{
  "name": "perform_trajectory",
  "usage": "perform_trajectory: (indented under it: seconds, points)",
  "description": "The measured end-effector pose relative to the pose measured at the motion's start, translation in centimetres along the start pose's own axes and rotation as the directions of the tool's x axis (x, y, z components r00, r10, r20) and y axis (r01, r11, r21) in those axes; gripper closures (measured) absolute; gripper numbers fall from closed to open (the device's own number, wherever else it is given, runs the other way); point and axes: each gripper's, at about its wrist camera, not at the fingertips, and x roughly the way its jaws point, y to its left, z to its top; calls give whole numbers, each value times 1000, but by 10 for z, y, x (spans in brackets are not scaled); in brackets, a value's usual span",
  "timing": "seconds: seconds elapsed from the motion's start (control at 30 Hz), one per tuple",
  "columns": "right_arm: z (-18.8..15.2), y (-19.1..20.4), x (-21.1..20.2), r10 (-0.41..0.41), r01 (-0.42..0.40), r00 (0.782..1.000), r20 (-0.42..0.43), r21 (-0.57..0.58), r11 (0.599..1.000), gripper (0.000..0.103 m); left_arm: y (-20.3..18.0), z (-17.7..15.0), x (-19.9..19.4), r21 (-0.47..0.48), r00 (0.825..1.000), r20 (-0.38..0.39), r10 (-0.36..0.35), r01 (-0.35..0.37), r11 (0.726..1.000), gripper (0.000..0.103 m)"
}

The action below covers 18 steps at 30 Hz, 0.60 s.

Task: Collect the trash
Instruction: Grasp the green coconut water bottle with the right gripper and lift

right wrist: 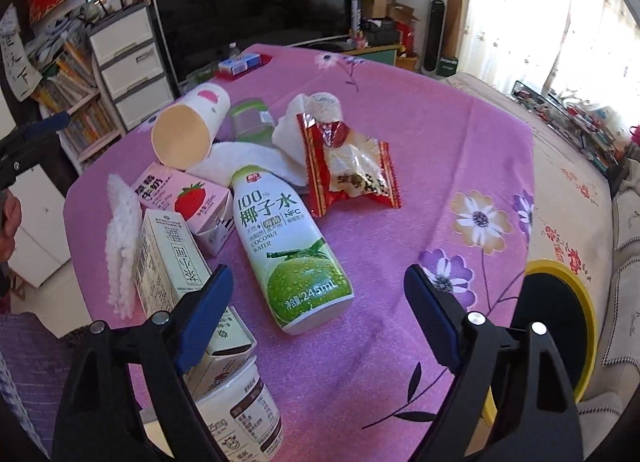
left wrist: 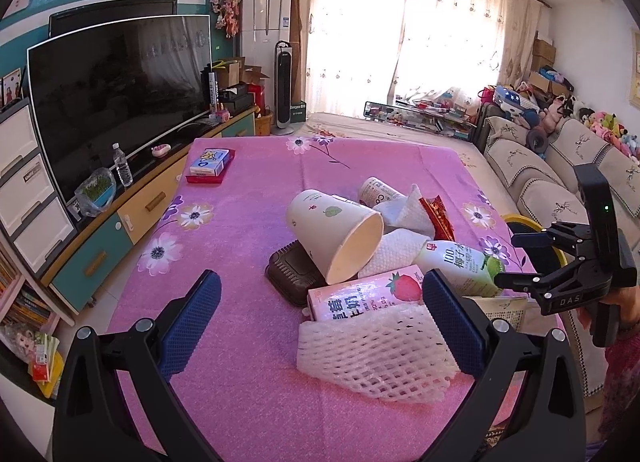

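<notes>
Trash lies in a heap on the pink flowered tablecloth (left wrist: 240, 197). It holds a white paper cup (left wrist: 336, 236) on its side, a strawberry milk carton (left wrist: 366, 296), a white foam net (left wrist: 372, 354), a coconut water bottle (right wrist: 290, 250), a red snack wrapper (right wrist: 352, 165), a tea carton (right wrist: 180, 262) and crumpled tissue (right wrist: 256, 161). My left gripper (left wrist: 320, 314) is open and empty, its right finger beside the foam net. My right gripper (right wrist: 320, 310) is open and empty, just in front of the coconut bottle's base; it also shows in the left wrist view (left wrist: 516, 260).
A yellow-rimmed black bin (right wrist: 560, 326) stands off the table's right edge. A brown plastic tray (left wrist: 292, 274) lies under the cup. A tissue box on a red tray (left wrist: 210, 167) sits at the far left corner. A TV cabinet (left wrist: 132, 217) runs along the left, a sofa (left wrist: 560, 181) along the right.
</notes>
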Motion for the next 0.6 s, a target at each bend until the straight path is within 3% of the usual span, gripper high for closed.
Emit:
perform_trajectory:
  seconds: [0.33,0.6]
  points:
    - [23,-4,45,147,-157,980,-135,-66,985,35,2,1,26,-27,999,-43,10,-11,1000,4]
    - [29,-7,43,199,-208,971,-131,-58,976,53,5,-2,34,-35,999,-54,5,-7,999,4]
